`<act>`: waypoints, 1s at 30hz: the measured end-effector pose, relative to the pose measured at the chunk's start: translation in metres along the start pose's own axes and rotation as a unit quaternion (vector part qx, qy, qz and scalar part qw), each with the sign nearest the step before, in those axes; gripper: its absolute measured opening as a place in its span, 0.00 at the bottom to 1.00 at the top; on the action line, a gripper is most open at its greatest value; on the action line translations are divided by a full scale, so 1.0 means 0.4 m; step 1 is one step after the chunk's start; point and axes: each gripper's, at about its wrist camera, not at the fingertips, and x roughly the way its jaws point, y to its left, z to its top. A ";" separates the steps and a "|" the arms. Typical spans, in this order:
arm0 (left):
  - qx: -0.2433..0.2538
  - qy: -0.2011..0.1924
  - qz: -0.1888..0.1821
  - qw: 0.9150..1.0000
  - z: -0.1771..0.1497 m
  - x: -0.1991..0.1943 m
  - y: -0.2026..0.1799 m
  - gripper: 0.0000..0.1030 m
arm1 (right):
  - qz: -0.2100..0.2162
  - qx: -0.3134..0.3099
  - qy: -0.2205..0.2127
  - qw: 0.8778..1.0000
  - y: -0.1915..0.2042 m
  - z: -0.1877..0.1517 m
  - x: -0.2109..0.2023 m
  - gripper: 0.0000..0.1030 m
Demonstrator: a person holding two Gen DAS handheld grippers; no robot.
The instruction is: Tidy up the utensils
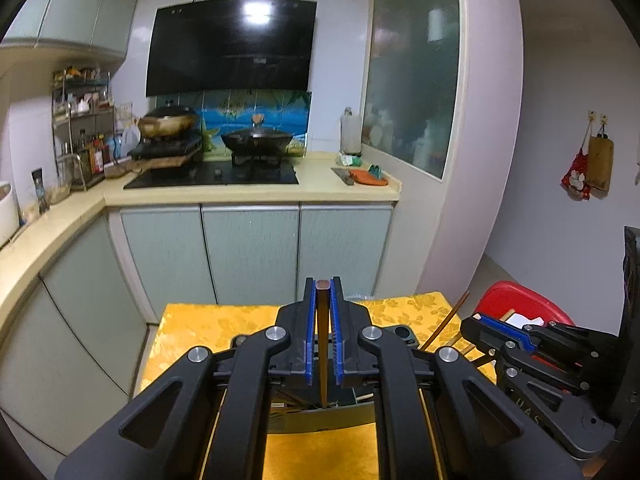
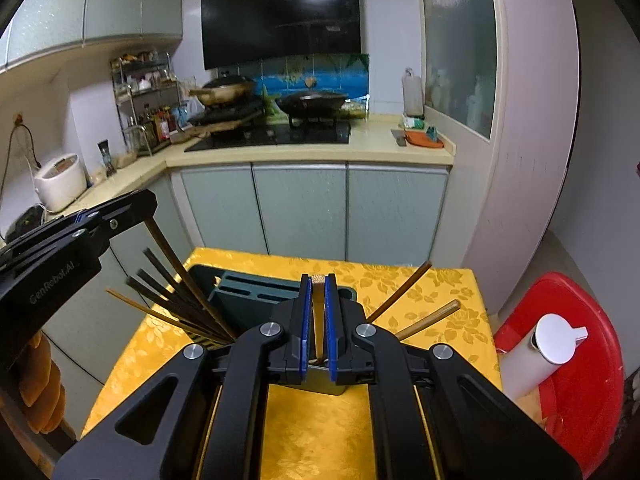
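My left gripper (image 1: 322, 286) is shut on a dark brown chopstick (image 1: 322, 344), held upright over a dark green utensil holder (image 1: 320, 414). In the right wrist view the left gripper (image 2: 120, 210) is at upper left, its chopstick (image 2: 176, 268) slanting down into the holder (image 2: 256, 292) among several dark chopsticks (image 2: 172, 300). My right gripper (image 2: 318, 280) is shut on a light bamboo chopstick (image 2: 319, 320), upright over the holder's near right compartment. Two more chopsticks (image 2: 404, 294) lean out to the right.
The holder stands on a small table with a yellow floral cloth (image 2: 312, 432). A red stool (image 2: 580, 360) with a white bottle (image 2: 536, 356) is at right. Kitchen cabinets (image 2: 300, 212) and a stove counter with woks (image 2: 312, 100) lie ahead.
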 end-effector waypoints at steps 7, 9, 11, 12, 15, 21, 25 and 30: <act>0.007 0.008 0.003 1.000 -0.021 0.026 -0.003 0.07 | -0.004 0.003 0.011 1.000 -0.004 -0.017 0.043 0.07; 0.008 0.008 0.007 1.000 -0.024 0.026 -0.002 0.07 | -0.002 0.007 0.011 1.000 -0.005 -0.020 0.047 0.08; 0.003 0.011 0.005 1.000 -0.025 0.028 0.001 0.20 | 0.000 0.007 0.011 1.000 -0.007 -0.019 0.049 0.09; -0.001 0.012 0.005 1.000 -0.023 0.029 0.002 0.29 | 0.000 0.006 0.010 1.000 -0.006 -0.019 0.048 0.09; -0.009 -0.007 0.013 1.000 -0.017 0.011 0.013 0.53 | 0.001 0.003 0.005 1.000 -0.006 -0.022 0.042 0.19; -0.001 -0.020 0.028 0.999 -0.011 -0.022 0.028 0.71 | -0.003 0.002 -0.014 1.000 -0.008 -0.029 0.014 0.35; 0.005 -0.026 0.036 0.999 -0.018 -0.044 0.035 0.83 | -0.006 -0.002 -0.024 1.000 -0.010 -0.039 -0.013 0.45; 0.005 -0.035 0.044 0.998 -0.041 -0.072 0.048 0.91 | -0.020 -0.007 -0.045 0.999 -0.018 -0.060 -0.052 0.63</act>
